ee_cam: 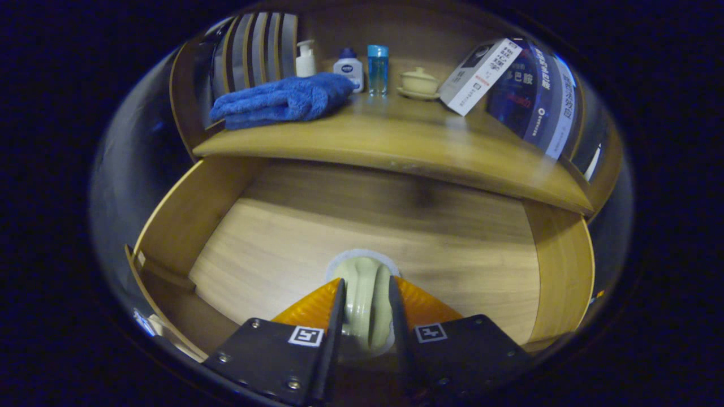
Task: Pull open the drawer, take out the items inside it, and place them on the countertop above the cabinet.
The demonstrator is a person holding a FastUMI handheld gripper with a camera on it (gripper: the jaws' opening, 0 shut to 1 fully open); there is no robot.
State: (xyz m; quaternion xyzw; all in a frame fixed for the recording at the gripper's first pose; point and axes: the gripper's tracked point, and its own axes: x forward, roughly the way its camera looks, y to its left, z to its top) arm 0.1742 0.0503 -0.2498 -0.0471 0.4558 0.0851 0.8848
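Pale glazed ceramic piece point(366, 302), likely a lid or cup, judged rigid, slippery and breakable, stands edgewise in the open drawer point(362, 237), clamped across its rim by the gripper point(366, 297), below the table point(390, 144).

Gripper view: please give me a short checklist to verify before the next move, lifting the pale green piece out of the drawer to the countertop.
1. Drawer pulled open: ok, its wooden floor is exposed.
2. Gripper on the pale green ceramic piece: ok, the jaws stand on both sides of it and appear to press it.
3. Grip firm enough to lift: cannot tell.
4. Free spot on the countertop: ok, bare wood lies between the blue towel and the box.
5. Rest of the drawer emptied: ok where the floor shows; under the countertop edge, cannot tell.
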